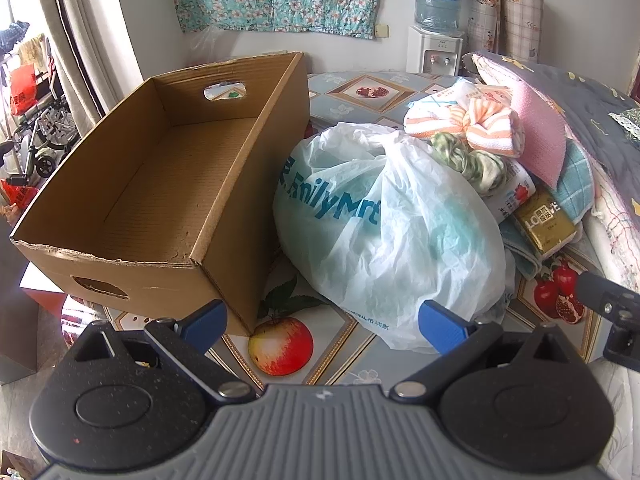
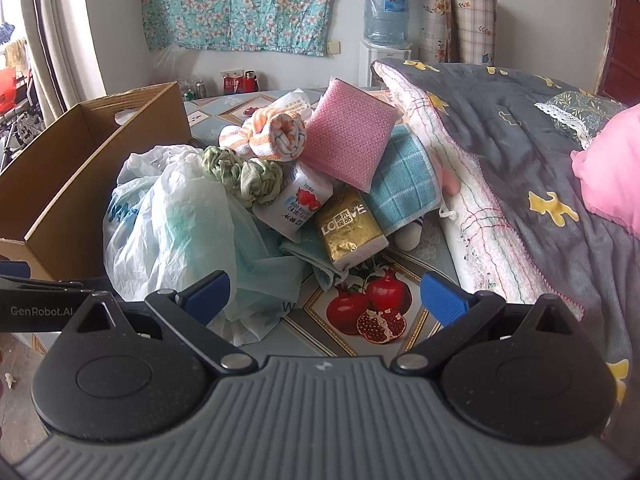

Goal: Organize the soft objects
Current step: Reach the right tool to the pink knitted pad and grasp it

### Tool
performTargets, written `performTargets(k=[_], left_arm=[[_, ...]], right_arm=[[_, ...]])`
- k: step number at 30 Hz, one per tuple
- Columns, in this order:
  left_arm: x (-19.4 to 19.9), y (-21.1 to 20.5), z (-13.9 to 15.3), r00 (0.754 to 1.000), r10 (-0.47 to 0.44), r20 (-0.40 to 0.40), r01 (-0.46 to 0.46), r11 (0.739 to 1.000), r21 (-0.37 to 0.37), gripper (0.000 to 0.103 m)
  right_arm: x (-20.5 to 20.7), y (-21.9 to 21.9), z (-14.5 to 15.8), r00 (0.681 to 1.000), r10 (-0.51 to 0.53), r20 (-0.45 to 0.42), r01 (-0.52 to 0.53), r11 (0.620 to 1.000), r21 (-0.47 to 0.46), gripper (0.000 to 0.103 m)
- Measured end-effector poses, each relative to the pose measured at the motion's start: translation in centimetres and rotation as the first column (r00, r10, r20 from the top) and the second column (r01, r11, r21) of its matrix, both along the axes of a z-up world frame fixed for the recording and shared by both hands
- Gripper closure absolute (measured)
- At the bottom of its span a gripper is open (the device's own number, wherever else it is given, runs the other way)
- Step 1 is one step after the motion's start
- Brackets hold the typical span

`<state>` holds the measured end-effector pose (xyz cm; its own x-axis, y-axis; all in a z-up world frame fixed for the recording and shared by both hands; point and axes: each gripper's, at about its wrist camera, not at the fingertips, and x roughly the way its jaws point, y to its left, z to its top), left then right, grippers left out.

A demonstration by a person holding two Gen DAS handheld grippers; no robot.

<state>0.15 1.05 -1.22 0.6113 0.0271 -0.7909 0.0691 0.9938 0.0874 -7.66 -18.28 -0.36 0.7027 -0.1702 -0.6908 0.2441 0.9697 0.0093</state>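
While both tools hang low over the near edge of the bench [image 1: 352,96], neither one holds anything. The left tool [image 1: 323,322] has its blue fingers [image 1: 208,322] spread wide. The right tool [image 2: 325,294] is spread wide too.

On the left side of the bench sits a brown cardboard box [image 1: 224,184] with nothing inside. Just beside it, touching its side, lies a puffy white plastic bag [image 1: 384,232] with blue letters.

Behind the bag is a heap of soft things. A striped orange and white towel [image 2: 276,134] sits on top, rolled up. A green scrunched cloth [image 2: 248,178] lies below it, resting on the bag. A pink sponge [image 2: 346,138] leans tilted on a blue checked cloth [image 2: 404,184]. A white pack with a strawberry picture [image 2: 294,204] and a gold pack [image 2: 348,226] lie side by side at the front of the heap.

On the right, a grey blanket [image 2: 520,152] with yellow shapes covers a big pile.
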Motion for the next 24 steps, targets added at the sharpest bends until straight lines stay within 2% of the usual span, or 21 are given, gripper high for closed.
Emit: performTargets(k=[7,12,17,20,24], left_arm=[[0.0,0.0,0.1,1.0,-0.014,0.02,0.014,1.0,-0.003,0.001],[0.0,-0.2,1.7,0.987,-0.109,0.115,0.113,0.993,-0.033,0.001],[1.5,-1.4,4.1,0.948,-0.222,0.226,0.244,0.967,-0.077,0.001],[3.0,-3.2,5.3,0.913,-0.296,0.28,0.326,0.943,-0.065,0.001],[5.4,-5.7,5.6,0.858,-0.379,0.346,0.424,0.903,-0.063,0.009]], right_arm=[[0.1,-0.2,-0.1,1.0,-0.004,-0.001,0.004,1.0,0.011,0.001],[0.3,-1.7,0.4,0.999,-0.009,0.042,0.007,0.998,0.062,0.001],[1.4,-5.0,1.9,0.993,-0.037,0.113,0.024,0.993,0.112,0.001],[2.8,-7.2,2.7,0.986,-0.045,0.158,0.026,0.992,0.125,0.001],[5.4,-10.8,3.2,0.978,-0.07,0.196,0.026,0.975,0.221,0.007]])
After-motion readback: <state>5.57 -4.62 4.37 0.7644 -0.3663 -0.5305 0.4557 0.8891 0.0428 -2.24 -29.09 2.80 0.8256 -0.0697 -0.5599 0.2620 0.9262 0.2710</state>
